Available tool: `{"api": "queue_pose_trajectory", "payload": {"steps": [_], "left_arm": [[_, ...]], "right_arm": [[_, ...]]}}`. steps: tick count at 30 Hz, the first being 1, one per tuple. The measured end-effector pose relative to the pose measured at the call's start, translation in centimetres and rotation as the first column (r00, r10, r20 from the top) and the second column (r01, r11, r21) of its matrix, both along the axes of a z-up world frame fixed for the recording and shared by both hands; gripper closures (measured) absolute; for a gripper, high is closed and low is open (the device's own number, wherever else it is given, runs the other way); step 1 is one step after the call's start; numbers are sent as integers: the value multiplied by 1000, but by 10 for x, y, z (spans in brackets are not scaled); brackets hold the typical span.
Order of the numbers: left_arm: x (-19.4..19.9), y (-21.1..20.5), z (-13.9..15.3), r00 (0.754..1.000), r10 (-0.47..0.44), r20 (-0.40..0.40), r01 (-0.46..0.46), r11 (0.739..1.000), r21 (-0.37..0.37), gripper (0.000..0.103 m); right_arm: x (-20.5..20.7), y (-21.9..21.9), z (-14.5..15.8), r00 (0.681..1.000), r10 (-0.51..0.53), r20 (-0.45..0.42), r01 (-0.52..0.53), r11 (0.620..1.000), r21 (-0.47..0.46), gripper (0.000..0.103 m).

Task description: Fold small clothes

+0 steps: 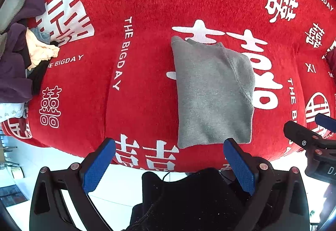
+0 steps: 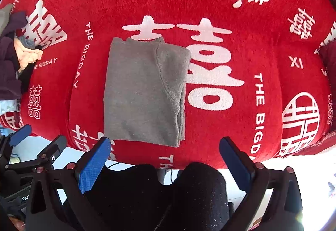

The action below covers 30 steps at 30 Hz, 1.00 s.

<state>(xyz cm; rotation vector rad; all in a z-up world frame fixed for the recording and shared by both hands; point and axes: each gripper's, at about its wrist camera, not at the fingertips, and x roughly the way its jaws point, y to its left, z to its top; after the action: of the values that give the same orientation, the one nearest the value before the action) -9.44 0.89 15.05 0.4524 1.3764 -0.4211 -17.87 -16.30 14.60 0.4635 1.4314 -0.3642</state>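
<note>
A grey fleece garment (image 1: 212, 94) lies folded into a tall rectangle on the red blanket (image 1: 147, 10); in the right wrist view the grey garment (image 2: 145, 92) sits left of centre. My left gripper (image 1: 170, 153) hangs open over the blanket's near edge, just short of the garment's lower edge, with nothing between its blue pads (image 1: 98, 165). My right gripper (image 2: 166, 152) is open too, its left pad (image 2: 92, 164) close below the garment's lower left corner. Each gripper shows at the side of the other's view: the right gripper (image 1: 313, 132), the left gripper (image 2: 33, 140).
A heap of unfolded clothes (image 1: 23, 56), purple, cream, grey and black, lies at the blanket's left edge, and shows as clothes (image 2: 14, 56) in the right wrist view. A dark red item (image 2: 327, 56) pokes in at the right. A person's dark-clothed legs (image 2: 159, 195) and pale floor lie below the blanket edge.
</note>
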Motion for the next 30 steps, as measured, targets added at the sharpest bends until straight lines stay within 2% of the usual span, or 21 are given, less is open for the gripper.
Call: {"api": "queue_pose_trajectory", "payload": {"steps": [9, 30], "left_arm": [[-2, -2, 2, 1000, -12, 29, 11, 1000, 21, 1], [0, 1, 1, 1000, 4, 17, -4, 1000, 3, 1]], "right_arm": [[2, 0, 1, 1000, 4, 0, -4, 1000, -6, 0], [3, 2, 0, 1000, 0, -4, 0, 1000, -6, 0]]}}
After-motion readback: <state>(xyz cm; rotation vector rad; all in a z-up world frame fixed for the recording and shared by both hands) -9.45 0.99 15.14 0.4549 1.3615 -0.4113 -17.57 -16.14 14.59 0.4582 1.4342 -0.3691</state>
